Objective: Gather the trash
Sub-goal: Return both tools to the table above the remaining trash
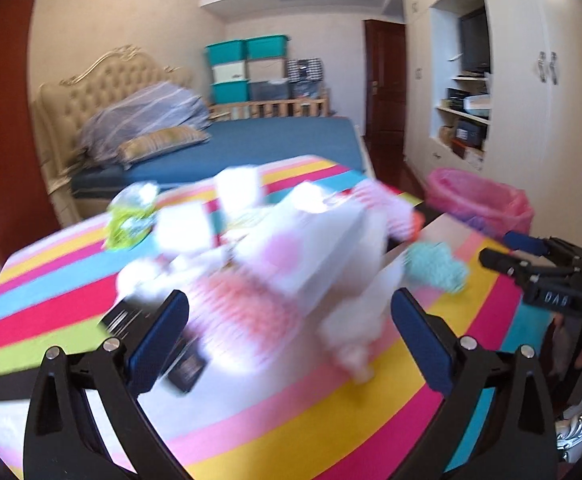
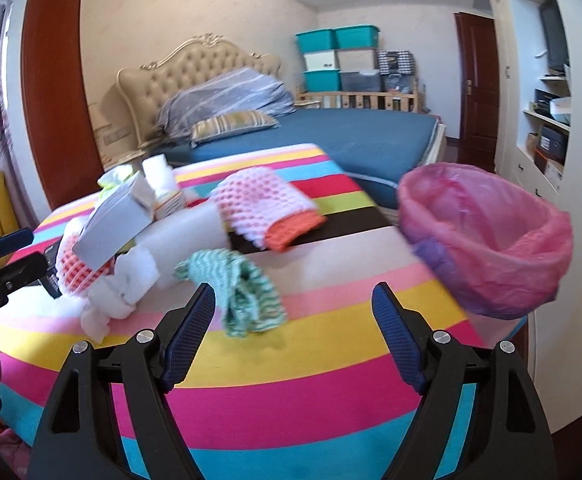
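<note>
Both grippers hover over a counter (image 2: 311, 344) covered in a bright striped cloth, with a heap of trash on it. The right gripper (image 2: 293, 304) has its fingers spread wide with nothing between them; just beyond its left finger lies a crumpled green-and-white mesh sleeve (image 2: 243, 296). Farther back sit a pink foam fruit net with an orange end (image 2: 263, 204), a grey carton (image 2: 115, 224) tilted on white wrapping (image 2: 119, 284), and a red-and-white net (image 2: 77, 268). At the counter's right edge stands a bin lined with a pink bag (image 2: 487, 240), its mouth open. The left gripper (image 1: 289, 312) also has its fingers wide apart and empty, pointing at the blurred pile, where a white box (image 1: 311, 240) lies.
</note>
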